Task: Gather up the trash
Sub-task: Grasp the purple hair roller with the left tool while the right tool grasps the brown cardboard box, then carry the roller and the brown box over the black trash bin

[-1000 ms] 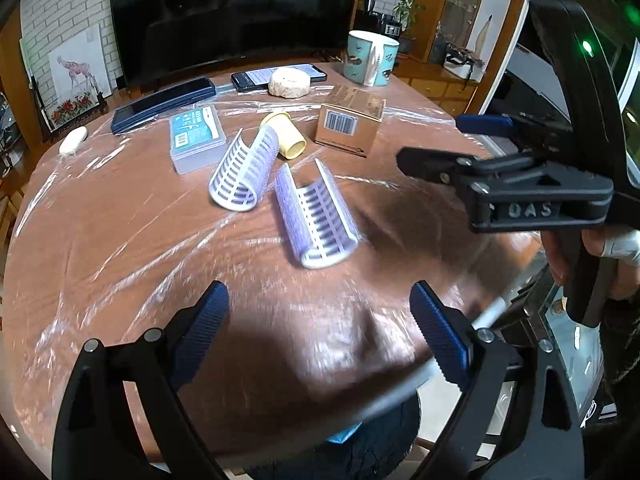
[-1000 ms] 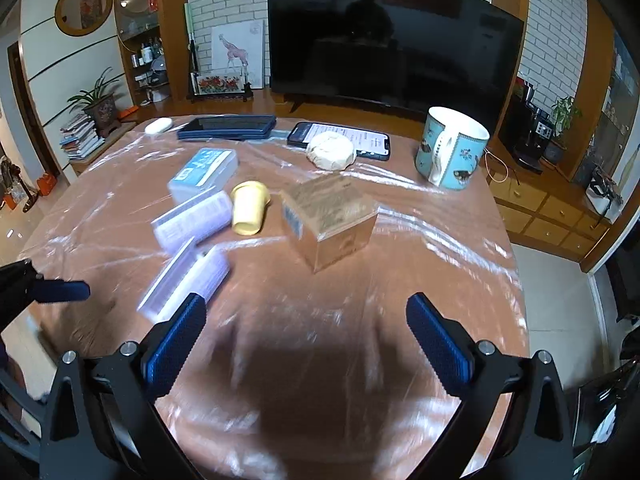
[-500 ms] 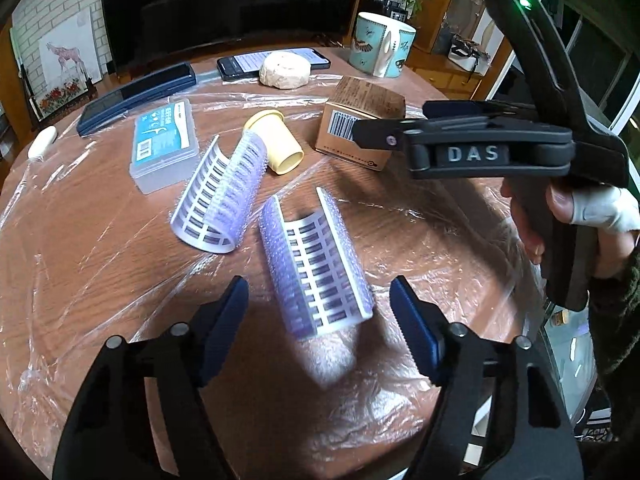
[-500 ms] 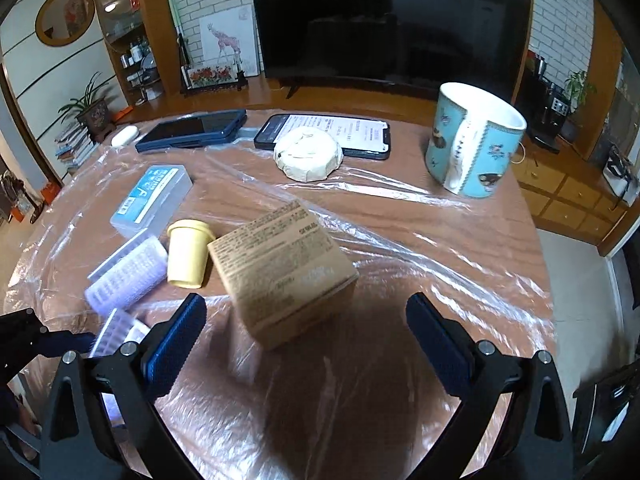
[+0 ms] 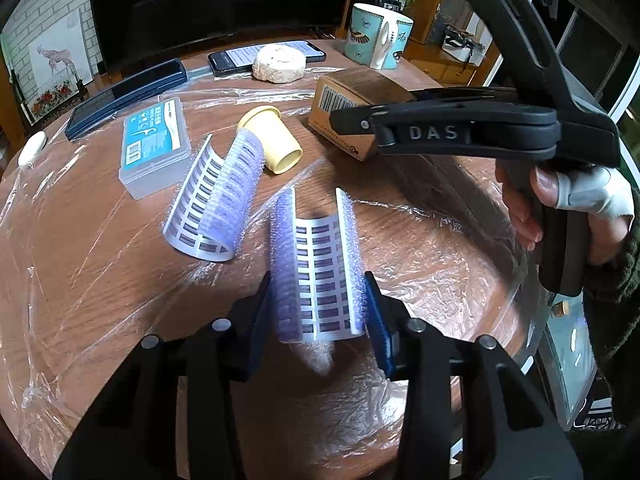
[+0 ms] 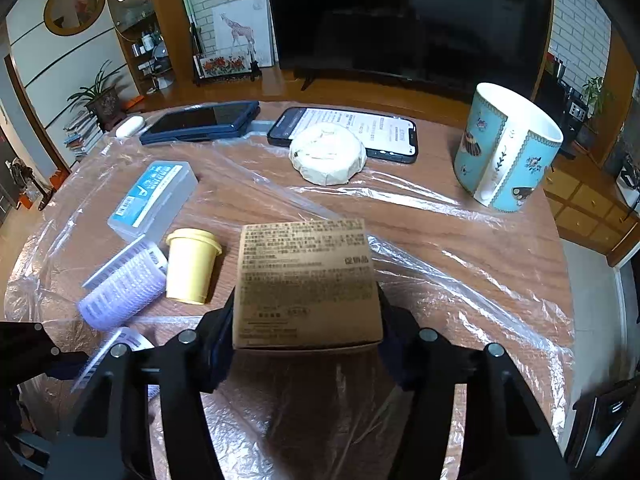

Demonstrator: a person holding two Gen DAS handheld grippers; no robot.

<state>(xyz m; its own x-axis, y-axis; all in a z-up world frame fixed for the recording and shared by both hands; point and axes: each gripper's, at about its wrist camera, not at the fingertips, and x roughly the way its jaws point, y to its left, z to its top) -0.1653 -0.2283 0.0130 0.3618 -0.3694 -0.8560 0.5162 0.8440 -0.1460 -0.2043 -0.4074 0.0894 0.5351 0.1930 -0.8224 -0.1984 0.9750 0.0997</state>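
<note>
A lilac, slotted half-cylinder hair roller shell [image 5: 320,264] lies on the film-covered table, and my left gripper [image 5: 318,292] is shut on its near end, a blue pad pressing each long edge. A second roller shell [image 5: 216,204] lies just left of it, next to a tipped yellow cup [image 5: 272,140]. In the right wrist view a brown cardboard box [image 6: 306,280] sits between the jaws of my right gripper [image 6: 305,320]. These jaws are closing, with both pads against the box's sides. A person's hand [image 5: 560,208] holds the right gripper's handle.
On the wooden table [image 6: 460,240] under clear film are a clear floss box [image 6: 154,196], a round paper-wrapped cake [image 6: 328,156], a phone [image 6: 352,128], a dark blue case [image 6: 200,120] and a blue mug [image 6: 508,148]. A television stands behind.
Both grippers came forward and down over the table. The left jaws went from wide open to shut on the roller shell. The right jaws narrowed onto the cardboard box.
</note>
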